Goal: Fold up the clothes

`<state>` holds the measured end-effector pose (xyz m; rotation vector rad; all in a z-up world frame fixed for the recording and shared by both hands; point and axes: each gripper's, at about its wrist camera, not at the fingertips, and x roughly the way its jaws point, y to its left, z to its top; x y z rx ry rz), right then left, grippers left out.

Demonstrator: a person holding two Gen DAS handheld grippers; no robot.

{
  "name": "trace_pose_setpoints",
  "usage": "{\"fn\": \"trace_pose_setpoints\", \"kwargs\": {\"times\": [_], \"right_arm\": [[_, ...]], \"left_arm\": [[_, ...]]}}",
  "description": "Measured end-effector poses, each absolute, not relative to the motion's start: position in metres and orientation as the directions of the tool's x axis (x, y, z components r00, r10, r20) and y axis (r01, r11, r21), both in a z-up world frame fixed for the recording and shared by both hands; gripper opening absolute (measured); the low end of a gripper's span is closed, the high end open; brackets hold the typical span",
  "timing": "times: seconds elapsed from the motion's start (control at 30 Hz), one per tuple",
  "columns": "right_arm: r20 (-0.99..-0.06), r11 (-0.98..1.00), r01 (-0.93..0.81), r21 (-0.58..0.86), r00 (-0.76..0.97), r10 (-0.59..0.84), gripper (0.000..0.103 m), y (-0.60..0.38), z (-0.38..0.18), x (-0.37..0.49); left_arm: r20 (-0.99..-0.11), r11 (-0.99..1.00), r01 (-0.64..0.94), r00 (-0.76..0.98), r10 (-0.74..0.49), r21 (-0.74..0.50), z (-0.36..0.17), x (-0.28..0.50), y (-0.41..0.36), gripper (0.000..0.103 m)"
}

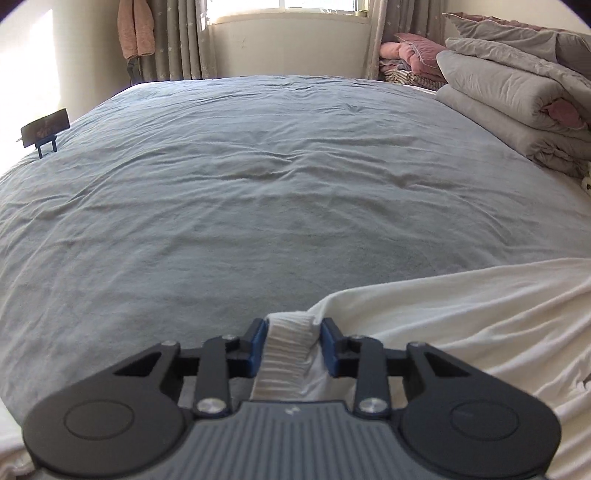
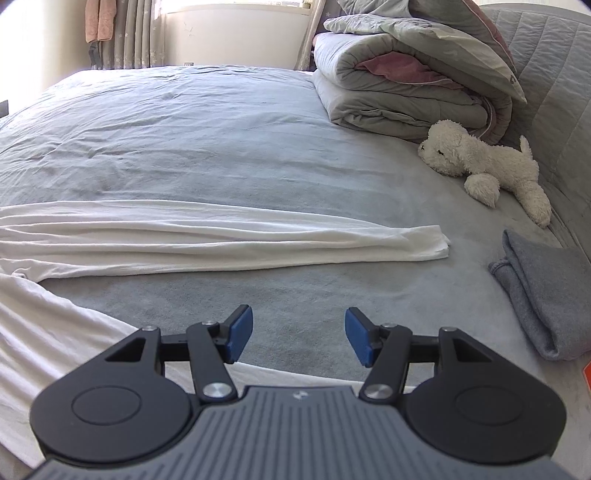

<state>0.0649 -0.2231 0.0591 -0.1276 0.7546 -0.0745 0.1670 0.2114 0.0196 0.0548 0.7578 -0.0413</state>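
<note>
A home bedroom: wide bed (image 1: 258,184), folded quilts (image 2: 399,88), curtained window (image 1: 288,11), plush toy (image 2: 484,166).

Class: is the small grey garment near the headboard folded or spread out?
Folded. The small grey garment lies as a compact layered bundle with doubled edges, beside the white plush toy.

We note a grey bed (image 2: 184,122) bearing a folded duvet (image 2: 402,85), a white plush dog (image 2: 491,166) just beside it, and curtains (image 1: 177,37) behind

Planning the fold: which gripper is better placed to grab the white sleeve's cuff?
Right gripper: open, empty, with the sleeve ahead. Left gripper is shut on the ribbed hem.
</note>
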Motion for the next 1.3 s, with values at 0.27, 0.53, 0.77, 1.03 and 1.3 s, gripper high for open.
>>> {"fn": "trace_pose_setpoints", "kwargs": {"times": [0.27,0.53,0.77,1.03,1.3], "right_arm": [[-0.635,0.992,-0.111,-0.062,0.772,0.046,0.064,-0.21,0.07,0.116],[-0.681,0.917,-0.39,-0.079,0.693,0.236,0.064,-0.127,0.055,0.205],[-0.775,0.859,-0.505,-0.083,0.574,0.262,0.061,-0.114,0.023,0.234],[-0.713,0.827,-0.509,-0.238,0.67,0.207,0.0,-0.097,0.032,0.239],[-0.614,0.841,-0.439,-0.317,0.77,0.171,0.0,-0.098,0.031,0.237]], "left_arm": [[-0.658,0.996,0.086,0.752,-0.042,0.035,0.026,0.165,0.215,0.019],[-0.642,0.997,0.072,0.765,-0.056,-0.002,0.03,0.162,0.227,0.018],[-0.647,0.997,0.076,0.759,-0.071,-0.02,0.028,0.164,0.231,0.018],[-0.642,0.999,0.054,0.766,-0.041,0.0,0.029,0.165,0.23,0.017],[-0.624,1.0,0.012,0.781,0.005,0.023,0.029,0.168,0.23,0.017]]}}
